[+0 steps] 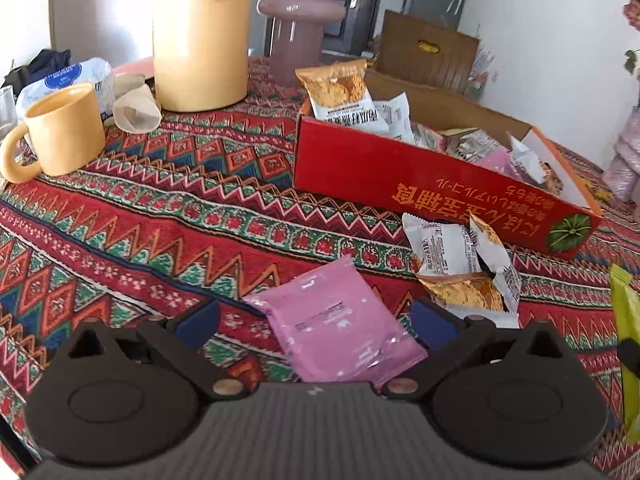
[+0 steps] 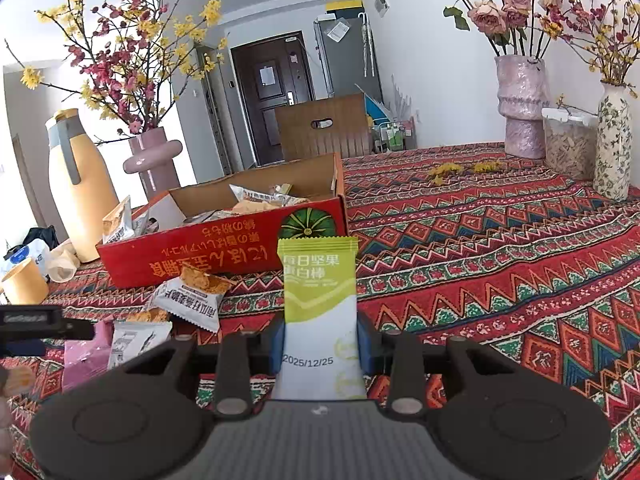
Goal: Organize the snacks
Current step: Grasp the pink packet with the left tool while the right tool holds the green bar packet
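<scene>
My left gripper is open, its blue pads on either side of a pink snack packet that lies flat on the patterned tablecloth. Orange-and-white snack packets lie just beyond it, in front of a red cardboard box that holds several snack packets. My right gripper is shut on a green-and-white nut bar packet, held upright above the cloth in front of the same red box. The loose packets lie to its left.
A yellow mug, a tall yellow jug and a mauve vase stand at the back left. Vases and a lidded jar stand at the far right. A wooden chair is behind the table.
</scene>
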Motion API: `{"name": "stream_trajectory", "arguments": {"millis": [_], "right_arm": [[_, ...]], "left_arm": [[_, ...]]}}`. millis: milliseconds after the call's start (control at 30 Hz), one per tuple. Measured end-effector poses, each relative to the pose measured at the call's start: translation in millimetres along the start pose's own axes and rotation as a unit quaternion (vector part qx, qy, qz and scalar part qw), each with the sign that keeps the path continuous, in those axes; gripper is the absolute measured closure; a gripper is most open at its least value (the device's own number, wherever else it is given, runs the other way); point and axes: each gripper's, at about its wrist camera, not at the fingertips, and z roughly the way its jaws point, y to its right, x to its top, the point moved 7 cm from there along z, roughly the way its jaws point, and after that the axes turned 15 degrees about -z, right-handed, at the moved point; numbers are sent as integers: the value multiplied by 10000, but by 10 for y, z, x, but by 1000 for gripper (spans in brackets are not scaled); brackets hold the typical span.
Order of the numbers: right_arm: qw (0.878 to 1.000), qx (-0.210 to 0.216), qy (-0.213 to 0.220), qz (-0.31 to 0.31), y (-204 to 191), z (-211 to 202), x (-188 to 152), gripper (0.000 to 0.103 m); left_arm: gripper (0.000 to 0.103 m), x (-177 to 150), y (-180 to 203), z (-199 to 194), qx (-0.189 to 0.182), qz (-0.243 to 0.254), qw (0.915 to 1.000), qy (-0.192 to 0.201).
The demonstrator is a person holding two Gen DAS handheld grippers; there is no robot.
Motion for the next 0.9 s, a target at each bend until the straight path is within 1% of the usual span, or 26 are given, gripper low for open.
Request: {"name": "stream_trajectory", "arguments": {"millis": [167, 233, 300, 333, 367, 400, 467, 533, 600, 800, 900], "right_arm": [[10000, 37, -17, 31, 12, 28, -10, 69], [10000, 36, -25, 44, 23, 39, -12, 69], [10000, 38, -28, 43, 33, 49, -13, 69], [10000, 39, -31, 46, 38, 54, -14, 68], [10000, 38, -37, 47, 36, 58, -15, 68], [10000, 39, -42, 44, 35, 63, -16, 68], [10000, 42, -46, 32, 29, 68, -15, 69], [10000, 42, -45, 21, 19, 71, -10, 69], [10000, 37, -45, 7, 6, 72, -4, 68], [10000, 23, -29, -41, -42, 73, 30, 68], [10000, 24, 0, -77, -76, 67, 67, 68]], "left_arm": [[0, -36, 49, 164, 384, -58, 9990, -229], [0, -59, 33, 194, 515, -21, 9984, -222], [1, -74, 22, 192, 567, 31, 9982, -209], [4, -84, 22, 182, 551, 74, 9982, -209], [9, -92, 32, 167, 519, 127, 9984, -204], [13, -103, 40, 144, 479, 214, 9984, -186], [30, -117, 49, 99, 421, 352, 9984, -150], [37, -115, 45, 56, 349, 405, 9985, -141], [40, -101, 8, 29, 273, 337, 9989, -154], [40, -56, -39, -34, 112, 308, 9994, -84], [40, 2, -28, -106, 0, 308, 9995, 53]]}}
